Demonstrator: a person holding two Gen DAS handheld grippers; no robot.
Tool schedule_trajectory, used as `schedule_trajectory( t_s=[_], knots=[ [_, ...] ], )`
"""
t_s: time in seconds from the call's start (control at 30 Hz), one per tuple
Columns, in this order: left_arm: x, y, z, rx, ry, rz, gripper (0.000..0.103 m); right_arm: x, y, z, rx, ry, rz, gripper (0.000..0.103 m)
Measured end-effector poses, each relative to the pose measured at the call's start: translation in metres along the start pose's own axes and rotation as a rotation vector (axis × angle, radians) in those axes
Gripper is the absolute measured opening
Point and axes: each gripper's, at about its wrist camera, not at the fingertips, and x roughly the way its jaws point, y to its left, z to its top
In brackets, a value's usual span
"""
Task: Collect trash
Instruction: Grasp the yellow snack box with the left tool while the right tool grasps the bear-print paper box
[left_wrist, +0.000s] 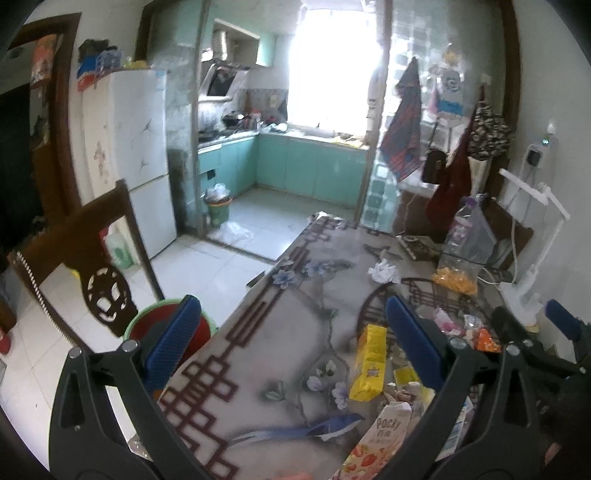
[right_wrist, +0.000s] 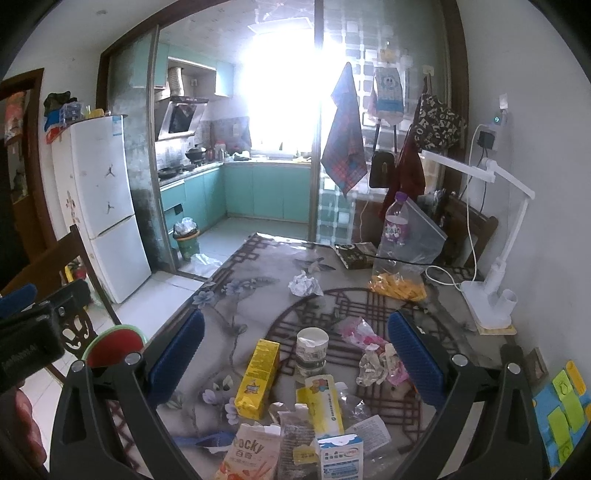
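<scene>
A: Hovering over the table (right_wrist: 229, 295), both tools are held spread wide with nothing between the pads. The right gripper (right_wrist: 295, 354) is poised above the litter: a yellow carton (right_wrist: 257, 378), a paper cup (right_wrist: 311, 350), a Pocky box (right_wrist: 248, 456) and crumpled wrappers (right_wrist: 376, 363).

B: And the left gripper (left_wrist: 291, 341) is hung across the table's left edge, with the red bin (left_wrist: 162, 328) seen just below it on the floor.

A: Where could trouble be expected?

B: The pieces are piled touching one another, so a neighbour could be dragged or knocked along if one is pinched. The cup, judged light and upright, could be tipped by a passing finger. A flat wrapper could be missed by the pads altogether.

A: What is given by one view and not the other?

B: The cup and the milk carton (right_wrist: 340, 458) are shown only from the right wrist. From the left wrist, the bin's depth and the chair (left_wrist: 92, 266) beside it are shown far better. The paper ball (left_wrist: 384, 272) further back is caught by both.
</scene>
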Motion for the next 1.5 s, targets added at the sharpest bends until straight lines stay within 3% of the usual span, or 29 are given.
schedule_trajectory(
  t_s=[0.1, 0.23, 0.33, 0.4, 0.47, 0.6, 0.73, 0.83, 0.93, 1.0, 1.03, 1.1, 1.17, 1.2, 1.37, 1.5],
  knots=[
    [0.018, 0.010, -0.006, -0.046, 0.083, 0.025, 0.099, 0.012, -0.014, -0.005, 0.014, 0.045, 0.004, 0.096],
    [0.053, 0.020, -0.026, -0.068, 0.244, -0.006, 0.099, 0.044, -0.029, -0.032, 0.041, 0.201, 0.042, 0.096],
    [0.075, 0.025, -0.047, -0.100, 0.357, -0.047, 0.099, 0.072, -0.034, -0.062, 0.113, 0.376, 0.152, 0.095],
    [0.080, 0.028, -0.058, -0.115, 0.388, -0.050, 0.099, 0.078, -0.028, -0.078, 0.113, 0.437, 0.196, 0.089],
    [0.080, 0.029, -0.062, -0.114, 0.369, -0.044, 0.099, 0.085, -0.022, -0.090, 0.077, 0.457, 0.188, 0.082],
    [0.070, 0.031, -0.063, -0.109, 0.267, -0.027, 0.099, 0.109, -0.047, -0.098, 0.144, 0.489, 0.127, 0.082],
    [0.077, 0.036, -0.066, -0.158, 0.297, -0.053, 0.099, 0.142, -0.063, -0.099, 0.094, 0.528, 0.069, 0.080],
    [0.085, 0.021, -0.066, -0.071, 0.331, -0.111, 0.099, 0.169, -0.062, -0.103, 0.062, 0.577, 0.077, 0.070],
    [0.084, 0.007, -0.063, 0.012, 0.275, -0.074, 0.099, 0.193, -0.058, -0.112, 0.045, 0.636, 0.091, 0.062],
    [0.085, 0.001, -0.059, 0.013, 0.242, -0.093, 0.099, 0.205, -0.055, -0.117, 0.025, 0.667, 0.094, 0.065],
    [0.086, -0.004, -0.057, 0.024, 0.226, -0.109, 0.099, 0.207, -0.051, -0.118, -0.021, 0.655, 0.060, 0.067],
    [0.086, -0.015, -0.055, 0.070, 0.184, -0.127, 0.099, 0.210, -0.044, -0.118, -0.089, 0.650, 0.033, 0.062],
    [0.089, -0.028, -0.053, 0.109, 0.161, -0.180, 0.099, 0.210, -0.042, -0.117, -0.136, 0.638, 0.028, 0.044],
    [0.091, -0.034, -0.053, 0.121, 0.158, -0.192, 0.098, 0.210, -0.043, -0.116, -0.135, 0.629, 0.036, 0.043],
    [0.129, -0.066, -0.054, 0.161, 0.201, -0.243, 0.095, 0.203, -0.063, -0.105, -0.015, 0.593, 0.102, 0.041],
    [0.173, -0.087, -0.064, 0.185, 0.278, -0.272, 0.089, 0.175, -0.082, -0.083, 0.081, 0.497, 0.125, 0.041]
  ],
)
